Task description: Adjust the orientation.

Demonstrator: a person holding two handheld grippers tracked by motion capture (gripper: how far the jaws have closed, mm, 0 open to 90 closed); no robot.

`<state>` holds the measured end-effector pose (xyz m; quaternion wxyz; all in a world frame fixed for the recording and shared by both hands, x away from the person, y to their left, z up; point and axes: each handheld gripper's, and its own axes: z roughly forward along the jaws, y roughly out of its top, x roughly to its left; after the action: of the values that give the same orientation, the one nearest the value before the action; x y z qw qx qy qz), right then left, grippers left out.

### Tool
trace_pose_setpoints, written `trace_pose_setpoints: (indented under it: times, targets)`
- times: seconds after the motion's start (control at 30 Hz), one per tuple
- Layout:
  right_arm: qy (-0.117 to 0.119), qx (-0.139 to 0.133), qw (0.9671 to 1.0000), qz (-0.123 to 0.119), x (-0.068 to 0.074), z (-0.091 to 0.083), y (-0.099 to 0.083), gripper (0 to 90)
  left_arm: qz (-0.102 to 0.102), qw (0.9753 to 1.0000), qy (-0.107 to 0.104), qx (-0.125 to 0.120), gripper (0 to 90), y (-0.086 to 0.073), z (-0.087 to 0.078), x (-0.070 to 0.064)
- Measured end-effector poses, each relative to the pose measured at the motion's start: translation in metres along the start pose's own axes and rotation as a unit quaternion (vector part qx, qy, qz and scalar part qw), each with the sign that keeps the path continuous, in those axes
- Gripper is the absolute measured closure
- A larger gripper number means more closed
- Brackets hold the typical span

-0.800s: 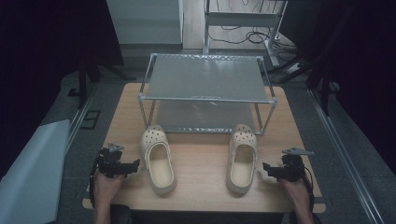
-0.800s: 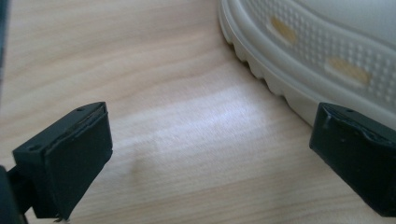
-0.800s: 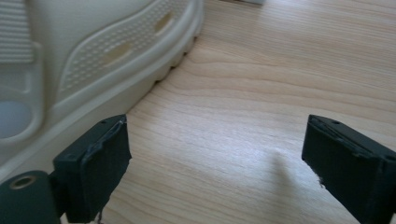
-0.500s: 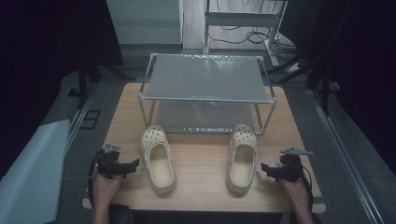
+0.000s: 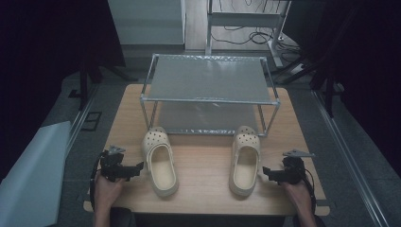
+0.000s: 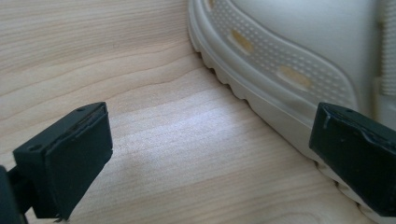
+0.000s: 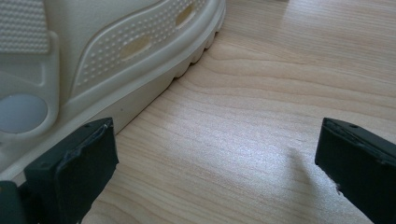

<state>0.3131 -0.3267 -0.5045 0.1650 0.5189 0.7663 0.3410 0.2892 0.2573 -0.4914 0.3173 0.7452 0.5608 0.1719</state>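
A dim room with dark drapes on both sides surrounded a light wooden desk (image 5: 203, 189), and cables lay on the floor beyond it. At the far half of the desk stood a two-tier metal rack (image 5: 208, 78) with a grey top shelf. Just in front of it lay two cream clogs, well apart. The left clog (image 5: 161, 161) ran near to far, its perforated toe toward the rack and its heel angled slightly to the right at the near end. The right clog (image 5: 245, 160) also ran near to far, toe toward the rack, almost straight. The left tool (image 5: 135, 169) sat low at the desk's left edge, pointing right at the left clog, its jaws spread wide beside the ridged sole (image 6: 261, 88). The right tool (image 5: 267, 172) pointed left at the right clog, its jaws likewise spread, one near the sole (image 7: 154, 84).
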Motion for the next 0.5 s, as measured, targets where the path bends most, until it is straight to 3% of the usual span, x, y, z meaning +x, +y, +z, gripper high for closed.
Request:
trace_pose_setpoints:
  times: [0.27,0.5]
  targets:
    - [-0.001,-0.002,1.0000,0.006,-0.002,-0.002,-0.001,0.0,-0.002,0.9999,-0.002,-0.012,0.0,0.001,-0.016,0.000]
    - [-0.006,-0.004,1.0000,0.005,-0.002,-0.004,-0.001,0.0,0.006,0.9999,-0.010,-0.013,0.0,0.004,-0.028,-0.009]
